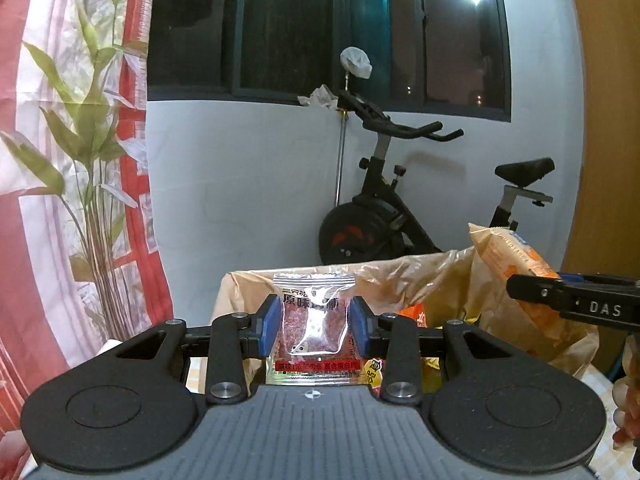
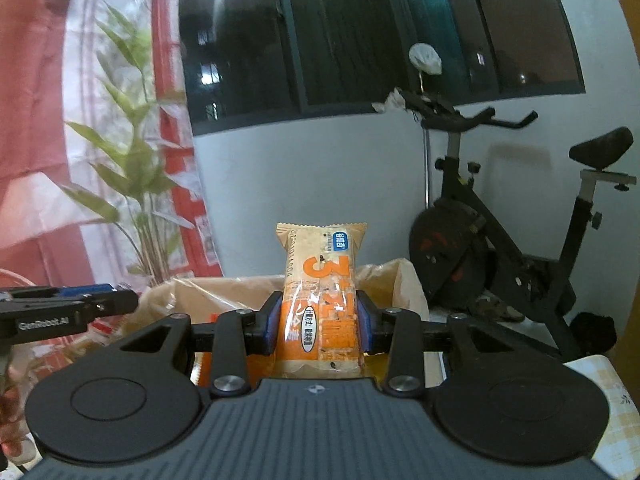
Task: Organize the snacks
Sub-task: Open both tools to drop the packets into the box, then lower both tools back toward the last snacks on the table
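Blue-padded left tool is clamping a small clear sachet of reddish dried meat, just in front of the brown paper bag lined with clear plastic.

Right tool is likewise closing its blue pads on an upright orange-and-cream wrapped snack bar, hovering just before the same bag's near rim; both jaws are standing narrow, pinching each wrapper at mid-height. To do the drop well, I would judge each snack needs carrying fully past the bag's rim before the pads are easing apart, one tool at a time, since they are crowding the opening.
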`<state>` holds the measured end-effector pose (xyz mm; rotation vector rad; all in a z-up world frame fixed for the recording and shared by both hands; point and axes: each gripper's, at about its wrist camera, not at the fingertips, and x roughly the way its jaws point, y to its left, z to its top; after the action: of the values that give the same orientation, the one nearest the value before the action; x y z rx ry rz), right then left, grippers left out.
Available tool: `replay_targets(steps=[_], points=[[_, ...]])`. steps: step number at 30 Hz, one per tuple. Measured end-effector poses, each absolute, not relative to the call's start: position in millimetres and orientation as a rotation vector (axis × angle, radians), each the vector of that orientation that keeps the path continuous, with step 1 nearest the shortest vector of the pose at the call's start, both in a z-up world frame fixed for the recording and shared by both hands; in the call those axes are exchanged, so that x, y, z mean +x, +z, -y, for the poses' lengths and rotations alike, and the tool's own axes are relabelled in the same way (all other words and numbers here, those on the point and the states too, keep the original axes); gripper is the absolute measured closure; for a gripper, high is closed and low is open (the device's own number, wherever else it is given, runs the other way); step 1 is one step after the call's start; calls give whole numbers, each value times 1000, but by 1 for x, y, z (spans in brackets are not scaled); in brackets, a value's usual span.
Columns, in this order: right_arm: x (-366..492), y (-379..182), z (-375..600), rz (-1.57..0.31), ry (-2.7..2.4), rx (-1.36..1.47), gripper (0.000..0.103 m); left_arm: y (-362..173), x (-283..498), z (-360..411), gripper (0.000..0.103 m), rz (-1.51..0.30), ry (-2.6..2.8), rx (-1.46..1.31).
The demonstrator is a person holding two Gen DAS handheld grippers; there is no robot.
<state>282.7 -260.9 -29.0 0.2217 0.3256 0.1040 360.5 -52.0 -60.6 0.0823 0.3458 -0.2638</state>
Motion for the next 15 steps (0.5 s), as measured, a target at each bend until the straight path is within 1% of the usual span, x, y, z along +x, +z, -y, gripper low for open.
replay_targets(steps=[3, 4, 5, 7, 8, 9, 10, 15], points=[[287, -36, 264, -356, 94, 229, 64, -64, 362, 51, 62, -367, -264, 95], [286, -38, 266, -364, 98, 238, 64, -65, 363, 50, 58, -386, -266, 92], [286, -40, 268, -373, 108, 251, 61, -66, 364, 46, 50, -404, -270, 83], [282, -42, 272, -372, 109, 281, 61, -68, 364, 42, 42, -419, -277, 73], [279, -42, 274, -365, 108, 290, 57, -69, 362, 40, 40, -418, -271, 80], [275, -41, 276, -356, 106, 297, 50, -69, 360, 38, 40, -420, -263, 87], [271, -41, 278, -348, 105, 301, 48, -70, 358, 36, 40, -424, -260, 88], [246, -42, 283, -332, 109, 303, 46, -67, 338, 22, 40, -435, -267, 75]])
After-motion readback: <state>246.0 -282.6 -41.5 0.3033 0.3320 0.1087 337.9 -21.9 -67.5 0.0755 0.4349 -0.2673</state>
